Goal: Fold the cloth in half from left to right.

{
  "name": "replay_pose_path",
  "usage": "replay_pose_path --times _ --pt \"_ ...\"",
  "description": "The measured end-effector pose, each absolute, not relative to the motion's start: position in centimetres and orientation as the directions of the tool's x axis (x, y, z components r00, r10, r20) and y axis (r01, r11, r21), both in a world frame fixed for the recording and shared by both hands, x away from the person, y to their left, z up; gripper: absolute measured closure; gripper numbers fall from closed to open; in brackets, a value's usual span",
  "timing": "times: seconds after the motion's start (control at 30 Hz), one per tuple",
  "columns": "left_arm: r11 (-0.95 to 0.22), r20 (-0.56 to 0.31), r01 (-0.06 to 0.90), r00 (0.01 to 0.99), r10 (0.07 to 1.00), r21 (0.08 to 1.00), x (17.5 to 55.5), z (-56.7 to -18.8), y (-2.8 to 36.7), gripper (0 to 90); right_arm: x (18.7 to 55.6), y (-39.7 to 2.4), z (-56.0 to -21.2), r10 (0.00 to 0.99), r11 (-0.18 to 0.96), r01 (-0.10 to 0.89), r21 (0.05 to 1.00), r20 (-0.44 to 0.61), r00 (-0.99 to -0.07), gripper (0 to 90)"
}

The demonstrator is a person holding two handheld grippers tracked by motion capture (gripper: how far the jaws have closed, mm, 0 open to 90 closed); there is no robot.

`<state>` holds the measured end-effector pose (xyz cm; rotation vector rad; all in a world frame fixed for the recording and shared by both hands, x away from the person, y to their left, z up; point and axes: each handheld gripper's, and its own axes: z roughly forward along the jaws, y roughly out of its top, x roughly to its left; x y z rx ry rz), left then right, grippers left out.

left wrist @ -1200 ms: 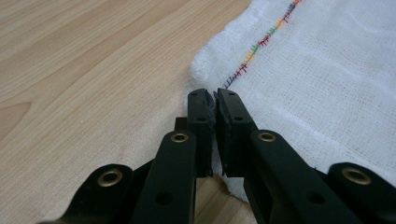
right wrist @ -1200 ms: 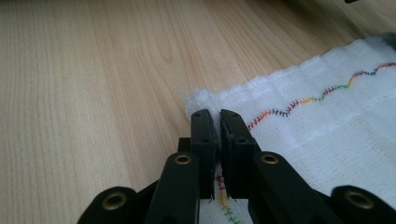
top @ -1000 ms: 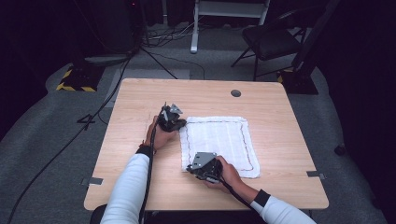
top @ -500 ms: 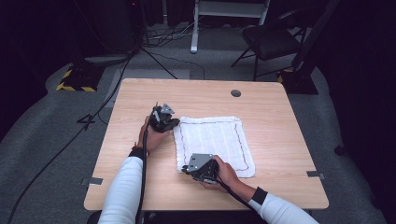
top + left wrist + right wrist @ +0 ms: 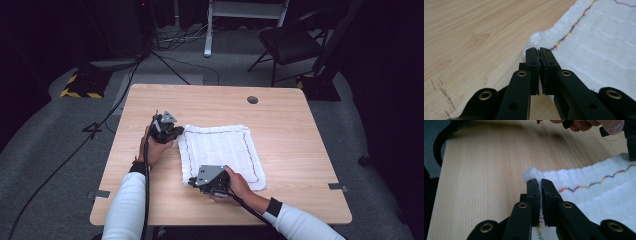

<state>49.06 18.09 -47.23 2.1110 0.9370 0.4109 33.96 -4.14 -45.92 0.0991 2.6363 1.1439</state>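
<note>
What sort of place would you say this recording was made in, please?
Probably a studio or lab set up for recording: a lone wooden table on grey carpet, cables across the floor, dark surroundings, a folding chair.

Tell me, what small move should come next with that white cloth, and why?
Probably lift both pinched corners together and carry them across for a fold. The left gripper and right gripper are each shut on a corner of the white woven cloth with coloured stitching, which lies flat on the wooden table.
</note>
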Motion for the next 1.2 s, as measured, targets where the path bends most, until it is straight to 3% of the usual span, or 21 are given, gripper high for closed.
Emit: replay_pose_path --times 0.4,1.2 --pt "-0.397 -0.022 0.434 0.697 0.717 0.809 49.4 -45.3 16.6 86.1 34.1 -5.9 -44.6 0.218 0.655 -0.012 0.756 -0.204 -0.954 85.5" --pt "-0.486 0.024 0.357 0.787 0.616 0.798 52.2 -44.1 7.3 86.2 34.3 -14.0 -43.2 0.411 0.611 0.116 0.783 -0.189 -0.892 85.6"
